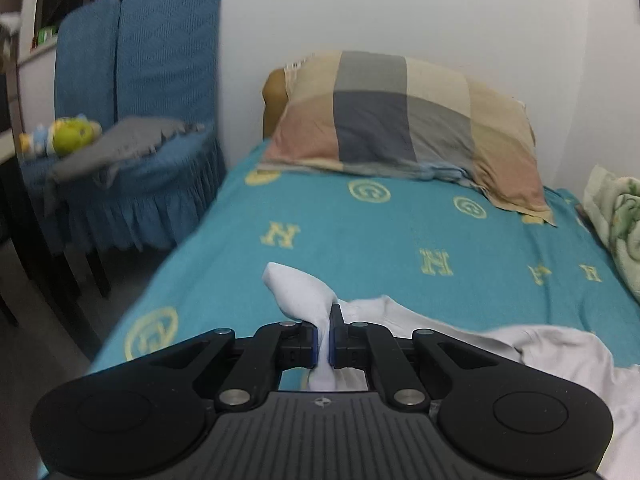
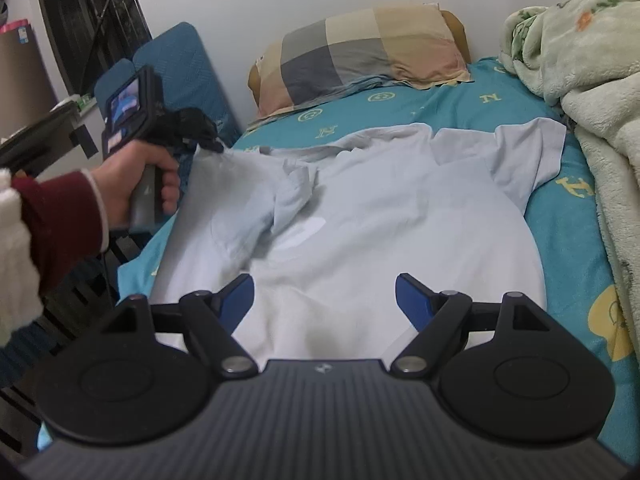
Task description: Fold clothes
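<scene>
- Teal bedsheet [image 2: 560, 216] with yellow letter prints is my working surface; the pale blue shirt [image 2: 380, 216] lies spread across it, collar end toward the pillow, hem end nearest my right tongs
- My left tongs [image 1: 325, 344] are clamped on a bunched bit of the shirt, the cloth squeezed between the blue pads and poking up past them in a soft peak; from the right wrist view this grip sits at the shirt's left shoulder or sleeve edge, lifted a little off the bed
- My right tongs [image 2: 325, 300] stand wide apart, holding nothing, hovering over the lower part of the shirt; whether the fingertips [image 2: 240, 292] touch the cloth I cannot tell
- Right sleeve [image 2: 528, 152] lies flat and spread outward; the left side is rumpled, with a fold of cloth already lying across the chest
- I judge this to be the first side fold: left sleeve and flank being carried inward over the body
- Next move, as I see it, calls for my right tongs to pinch the left hem corner so both ends travel together and the crease runs straight
- Further out: checked pillow [image 2: 360, 52] at the head of the bed, green fleece blanket [image 2: 580, 80] heaped along the right side, blue-covered chairs [image 1: 160, 60] beside the bed
</scene>
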